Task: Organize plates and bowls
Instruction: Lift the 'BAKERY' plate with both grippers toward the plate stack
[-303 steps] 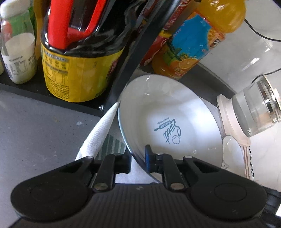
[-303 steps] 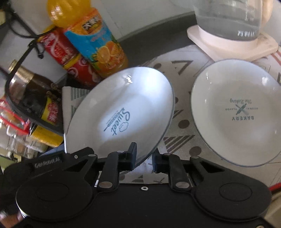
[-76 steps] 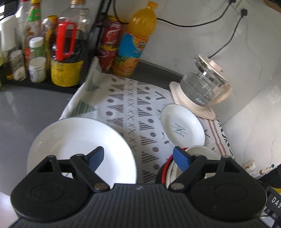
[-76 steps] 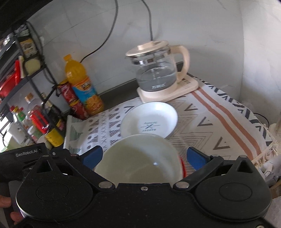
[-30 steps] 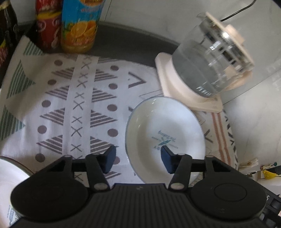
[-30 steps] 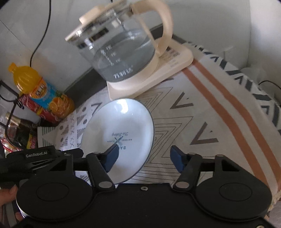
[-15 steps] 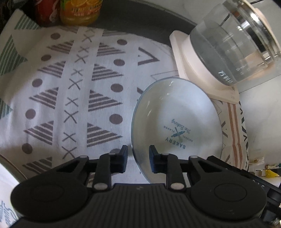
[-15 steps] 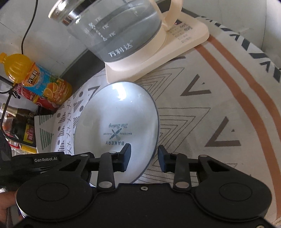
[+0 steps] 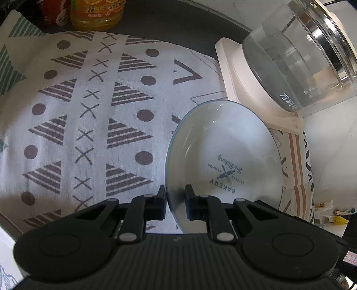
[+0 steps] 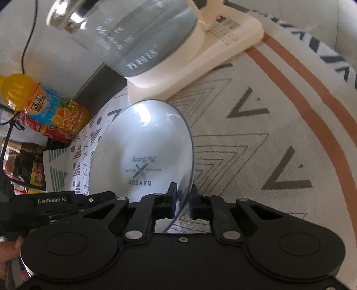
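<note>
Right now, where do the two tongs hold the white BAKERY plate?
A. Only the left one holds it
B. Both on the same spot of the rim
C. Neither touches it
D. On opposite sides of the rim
D: the left tongs pinch the plate at its left rim and the right tongs pinch its right rim.

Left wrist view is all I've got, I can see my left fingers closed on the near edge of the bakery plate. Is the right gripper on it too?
Observer: Yes. The right gripper is closed on the bakery plate at its near right rim, one finger inside and one outside.
Operator: Is anything between the plate and the kettle on that side?
Observer: No. The plate's far rim sits right by the kettle base; I cannot tell if they touch.
Operator: Is the kettle powered?
Observer: A small red light shows on the base's panel.
</note>
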### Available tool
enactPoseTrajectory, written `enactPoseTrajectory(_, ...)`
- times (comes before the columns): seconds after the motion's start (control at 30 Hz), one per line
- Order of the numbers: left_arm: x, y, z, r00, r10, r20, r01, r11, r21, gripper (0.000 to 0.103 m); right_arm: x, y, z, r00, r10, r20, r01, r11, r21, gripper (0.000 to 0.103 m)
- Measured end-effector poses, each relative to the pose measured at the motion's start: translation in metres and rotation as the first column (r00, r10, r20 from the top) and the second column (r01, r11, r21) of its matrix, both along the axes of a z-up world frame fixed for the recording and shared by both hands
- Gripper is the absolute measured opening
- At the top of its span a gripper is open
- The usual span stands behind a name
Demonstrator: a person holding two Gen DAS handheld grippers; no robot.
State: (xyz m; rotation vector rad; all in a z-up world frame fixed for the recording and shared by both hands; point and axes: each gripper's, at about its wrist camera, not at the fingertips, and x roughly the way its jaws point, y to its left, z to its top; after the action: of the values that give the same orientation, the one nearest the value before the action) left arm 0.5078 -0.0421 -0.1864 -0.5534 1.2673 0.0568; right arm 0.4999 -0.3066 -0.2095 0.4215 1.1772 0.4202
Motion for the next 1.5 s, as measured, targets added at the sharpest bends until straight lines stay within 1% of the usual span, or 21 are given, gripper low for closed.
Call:
enactPoseTrajectory(0.1, 0.000, -0.001, 0.007, 0.999, -0.003, 0.033, 0.003, 1.000, 0.009, 0.013, -0.002, 0.001, 0.011, 0.999, 0.010, 0.032, -0.009, 1.000, -0.009, 0.011)
enactPoseTrajectory(0.2, -0.002, 0.002, 0.012, 0.999, 0.002, 0.055, -0.001, 1.000, -0.007, 0.013, -0.002, 0.000, 0.017, 0.999, 0.002, 0.042, -0.002, 1.000, -0.008, 0.011)
enactPoseTrajectory(0.33, -0.004, 0.001, 0.022, 0.995, -0.010, 0.096, 0.011, 1.000, -0.006, 0.012, -0.004, -0.001, 0.025, 0.998, 0.008, 0.067, -0.008, 1.000, -0.009, 0.011)
enactPoseTrajectory(0.57, -0.008, 0.002, 0.039, 0.990, -0.015, 0.143, 0.014, 1.000, 0.004, 0.012, -0.011, -0.001, 0.043, 0.994, 0.004, 0.113, -0.004, 1.000, 0.001, 0.012)
enactPoseTrajectory(0.83, -0.022, 0.011, 0.061, 0.979, -0.002, 0.202, 0.002, 1.000, -0.002, 0.012, -0.023, 0.006, 0.061, 0.988, 0.010, 0.157, -0.013, 1.000, 0.015, 0.012)
enactPoseTrajectory(1.1, -0.044, 0.023, 0.078, 0.970, 0.021, 0.242, -0.022, 1.000, 0.000, 0.012, -0.040, 0.020, 0.080, 0.978, 0.030, 0.204, -0.034, 0.999, 0.012, 0.012)
enactPoseTrajectory(1.13, -0.048, 0.025, 0.080, 0.966, 0.016, 0.256, -0.014, 1.000, -0.008, 0.012, -0.042, 0.022, 0.082, 0.977, 0.033, 0.209, -0.036, 0.999, 0.012, 0.012)
enactPoseTrajectory(1.5, -0.090, 0.048, 0.097, 0.951, 0.060, 0.303, -0.059, 0.998, -0.012, 0.012, -0.071, 0.045, 0.098, 0.965, 0.067, 0.252, -0.074, 0.997, 0.016, 0.012)
